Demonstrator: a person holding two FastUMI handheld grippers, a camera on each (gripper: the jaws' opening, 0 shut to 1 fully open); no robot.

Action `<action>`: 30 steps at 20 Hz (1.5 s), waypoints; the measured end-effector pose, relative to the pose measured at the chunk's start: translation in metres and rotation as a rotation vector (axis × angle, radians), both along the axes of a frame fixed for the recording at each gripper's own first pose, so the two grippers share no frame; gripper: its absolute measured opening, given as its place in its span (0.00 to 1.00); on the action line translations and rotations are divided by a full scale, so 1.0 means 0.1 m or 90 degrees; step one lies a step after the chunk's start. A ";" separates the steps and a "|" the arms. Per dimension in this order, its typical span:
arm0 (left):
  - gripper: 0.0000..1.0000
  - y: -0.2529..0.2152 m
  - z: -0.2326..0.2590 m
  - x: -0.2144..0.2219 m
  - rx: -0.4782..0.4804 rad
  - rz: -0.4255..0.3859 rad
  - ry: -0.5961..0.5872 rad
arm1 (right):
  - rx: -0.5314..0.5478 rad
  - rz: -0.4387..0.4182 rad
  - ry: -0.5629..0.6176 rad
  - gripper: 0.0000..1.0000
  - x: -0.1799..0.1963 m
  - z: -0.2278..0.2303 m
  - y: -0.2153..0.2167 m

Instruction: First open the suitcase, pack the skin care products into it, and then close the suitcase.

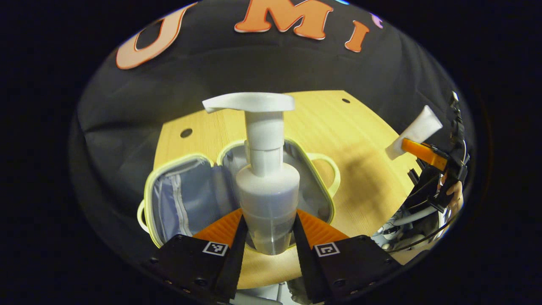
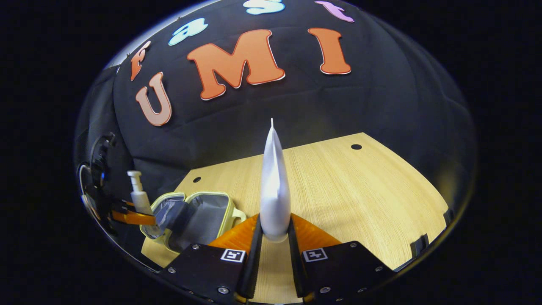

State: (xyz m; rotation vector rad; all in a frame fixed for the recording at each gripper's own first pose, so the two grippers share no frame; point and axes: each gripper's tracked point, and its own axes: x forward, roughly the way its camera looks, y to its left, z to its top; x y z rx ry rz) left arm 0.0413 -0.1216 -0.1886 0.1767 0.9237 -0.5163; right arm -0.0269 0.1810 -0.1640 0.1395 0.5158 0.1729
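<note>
So the suitcase [image 1: 237,186] is already lying open near the table's [image 1: 360,182] back-left corner, we're gripping the pump bottle [image 1: 266,186] in the left gripper [image 1: 266,237] right over it and pinching the white tube [image 2: 275,190] in the right gripper [image 2: 274,241], nothing packed or closed yet.

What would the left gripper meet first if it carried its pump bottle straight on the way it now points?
Probably the open suitcase: the left gripper, shut on the pump bottle, points right at its grey lining. Depth is hard to judge, so the bottle may pass above the rim.
</note>
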 end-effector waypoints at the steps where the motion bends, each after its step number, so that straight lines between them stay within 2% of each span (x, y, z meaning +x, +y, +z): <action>1: 0.59 0.03 -0.10 0.07 0.003 0.002 0.016 | 0.003 -0.008 -0.002 0.36 -0.03 0.03 -0.01; 7: 0.59 0.08 -0.73 0.29 0.016 0.024 0.128 | -0.010 -0.050 0.016 0.35 -0.18 0.00 -0.12; 12: 0.60 0.02 -1.06 0.43 0.037 0.027 0.159 | -0.017 -0.072 0.039 0.35 -0.24 -0.07 -0.21; 14: 0.60 -0.06 -1.11 0.44 0.028 0.025 0.169 | -0.021 -0.076 0.043 0.35 -0.24 -0.08 -0.22; 16: 0.60 -0.10 -1.10 0.53 0.029 0.020 0.148 | -0.025 -0.075 0.046 0.35 -0.22 -0.07 -0.21; 17: 0.70 -0.16 -1.06 0.56 0.023 0.012 0.137 | -0.027 -0.072 0.045 0.35 -0.20 -0.06 -0.19; 19: 1.00 -0.21 -0.98 0.60 0.026 0.007 0.112 | -0.030 -0.065 0.044 0.35 -0.18 -0.06 -0.13; 24: 0.99 -0.17 -0.67 0.60 0.001 0.017 0.041 | -0.038 -0.021 0.047 0.35 -0.13 0.01 0.16; 26: 0.99 -0.11 -0.42 0.60 -0.035 0.035 -0.003 | -0.039 0.006 0.052 0.35 -0.10 0.05 0.36; 28: 1.00 -0.07 -0.10 0.58 -0.100 0.065 -0.043 | -0.037 0.047 0.056 0.35 -0.07 0.11 0.67; 30: 0.99 0.14 0.24 0.56 -0.144 0.092 -0.094 | -0.038 0.088 0.069 0.35 -0.06 0.12 1.00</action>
